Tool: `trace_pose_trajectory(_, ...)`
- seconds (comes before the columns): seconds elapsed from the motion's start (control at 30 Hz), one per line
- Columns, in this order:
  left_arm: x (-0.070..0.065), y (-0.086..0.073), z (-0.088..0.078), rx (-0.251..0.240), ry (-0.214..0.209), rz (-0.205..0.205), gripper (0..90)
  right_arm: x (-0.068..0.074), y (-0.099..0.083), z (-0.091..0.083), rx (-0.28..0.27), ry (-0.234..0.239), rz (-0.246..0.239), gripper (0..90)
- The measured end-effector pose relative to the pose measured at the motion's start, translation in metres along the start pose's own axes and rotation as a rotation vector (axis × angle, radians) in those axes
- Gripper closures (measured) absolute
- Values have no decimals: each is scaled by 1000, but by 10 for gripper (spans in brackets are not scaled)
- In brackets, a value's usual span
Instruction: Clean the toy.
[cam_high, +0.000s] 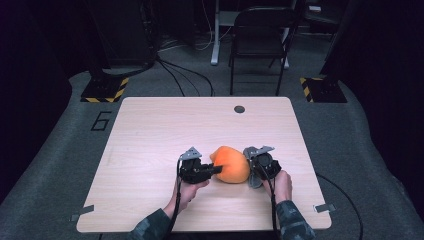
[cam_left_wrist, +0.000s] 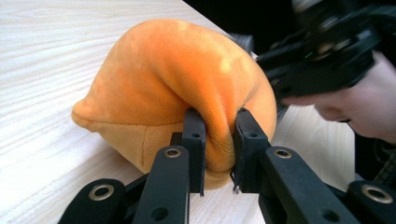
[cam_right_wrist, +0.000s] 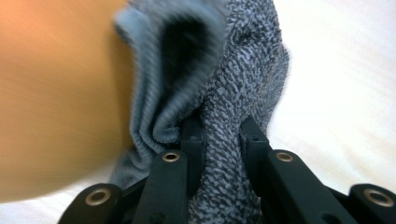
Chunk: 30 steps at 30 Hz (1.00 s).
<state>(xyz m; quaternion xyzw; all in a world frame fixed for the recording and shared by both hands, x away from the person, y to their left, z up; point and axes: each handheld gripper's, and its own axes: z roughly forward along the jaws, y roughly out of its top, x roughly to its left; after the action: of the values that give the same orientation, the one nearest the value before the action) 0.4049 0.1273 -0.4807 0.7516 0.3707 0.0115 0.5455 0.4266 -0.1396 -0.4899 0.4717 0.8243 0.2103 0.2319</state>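
An orange plush toy (cam_high: 231, 164) lies on the wooden table (cam_high: 150, 130) near its front edge. My left gripper (cam_high: 216, 169) is shut on a fold of the plush (cam_left_wrist: 177, 84) from its left side; the fabric bulges between the jaws. My right gripper (cam_high: 255, 167) sits against the toy's right side, shut on a grey knitted sock (cam_right_wrist: 233, 93) whose ribbed opening (cam_right_wrist: 182, 51) faces the orange plush (cam_right_wrist: 56, 93). In the high view the sock (cam_high: 253, 180) shows as a grey strip beside the right gripper. The right hand (cam_left_wrist: 355, 102) appears in the left gripper view.
A small dark round hole (cam_high: 239, 109) marks the table's far side. A black folding chair (cam_high: 260, 35) and cables stand on the floor beyond. Tape tabs (cam_high: 324, 207) sit at the table's front corners.
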Motion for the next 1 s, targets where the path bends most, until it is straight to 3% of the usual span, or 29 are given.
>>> trace_pose_trajectory(0.07,1,0,0,2,-1,3,774,-3,-2,6,12,6,4,768)
trace_pose_trajectory(0.13,1,0,0,4,3,6,773,-4,2,-3,0,-5,11,769)
trace_pose_trajectory(0.23,1,0,-1,6,4,7,772,-6,11,-28,-82,-17,25,769)
trace_pose_trajectory(0.33,-1,0,0,5,11,15,771,0,22,-62,-187,-23,9,769)
trace_pose_trajectory(0.37,-1,0,0,5,12,15,770,9,30,-82,-271,7,-14,769)
trace_pose_trajectory(0.4,-2,0,0,6,14,17,770,9,30,-82,-271,7,-14,769)
trace_pose_trajectory(0.5,-2,0,0,7,18,26,770,32,38,-98,-337,57,-73,768)
trace_pose_trajectory(0.53,-2,1,0,8,20,31,770,47,40,-95,-324,70,-117,766)
trace_pose_trajectory(0.6,-2,0,0,8,23,32,770,52,40,-89,-310,70,-141,766)
trace_pose_trajectory(0.67,-2,0,1,8,26,20,768,56,35,-72,-258,31,-158,766)
trace_pose_trajectory(0.7,-2,-1,1,7,22,16,768,56,35,-72,-258,31,-158,766)
trace_pose_trajectory(1.0,-3,-1,2,6,21,20,767,23,18,-48,-163,7,-45,766)
